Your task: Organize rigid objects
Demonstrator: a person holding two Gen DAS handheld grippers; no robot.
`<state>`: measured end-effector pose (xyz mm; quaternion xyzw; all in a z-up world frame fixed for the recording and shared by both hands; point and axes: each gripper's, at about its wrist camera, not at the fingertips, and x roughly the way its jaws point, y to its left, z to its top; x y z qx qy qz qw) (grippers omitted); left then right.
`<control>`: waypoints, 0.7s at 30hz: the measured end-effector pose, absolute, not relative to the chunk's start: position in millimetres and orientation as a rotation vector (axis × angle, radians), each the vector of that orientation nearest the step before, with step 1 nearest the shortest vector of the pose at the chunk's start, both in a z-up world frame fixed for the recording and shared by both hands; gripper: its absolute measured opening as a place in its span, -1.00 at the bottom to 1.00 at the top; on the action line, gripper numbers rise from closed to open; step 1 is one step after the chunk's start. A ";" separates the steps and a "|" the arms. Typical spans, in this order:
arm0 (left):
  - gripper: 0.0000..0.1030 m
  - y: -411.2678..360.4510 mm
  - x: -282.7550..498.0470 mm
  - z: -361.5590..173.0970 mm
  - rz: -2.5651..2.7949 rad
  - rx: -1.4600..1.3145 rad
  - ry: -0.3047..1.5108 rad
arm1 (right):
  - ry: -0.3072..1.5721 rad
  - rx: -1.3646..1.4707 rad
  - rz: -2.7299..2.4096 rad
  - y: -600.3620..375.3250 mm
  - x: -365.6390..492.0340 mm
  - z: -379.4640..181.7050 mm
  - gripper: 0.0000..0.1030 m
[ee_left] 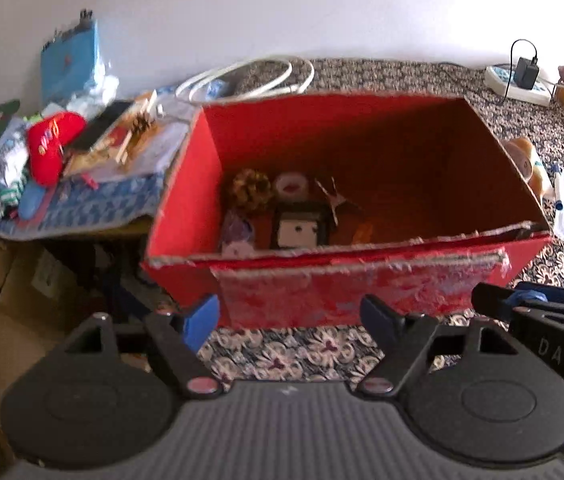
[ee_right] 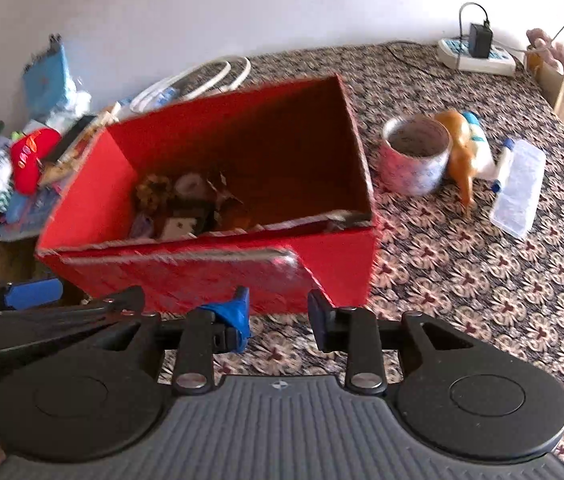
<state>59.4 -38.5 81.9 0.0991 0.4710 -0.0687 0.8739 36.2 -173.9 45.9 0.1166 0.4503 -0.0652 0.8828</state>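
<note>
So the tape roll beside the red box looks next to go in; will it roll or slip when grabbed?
The tape roll lies flat on its side face, so probably stable. Its hollow ring likely feels light and stiff. If tipped onto its rim, it could roll across the patterned cloth.

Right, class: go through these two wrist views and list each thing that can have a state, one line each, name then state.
Red box: open on top, upright, small items piled in its left end.
Tape roll: lying flat, hole up, right of the box.
Clear case: lying flat, lid shut.
Charger: plugged into the power strip.
Left gripper: open, empty.
Right gripper: open, empty.
</note>
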 end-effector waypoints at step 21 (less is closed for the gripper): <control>0.57 -47.5 58.4 56.9 -0.124 0.243 1.146 | 1.084 0.312 -0.078 -178.3 39.3 32.1 -0.70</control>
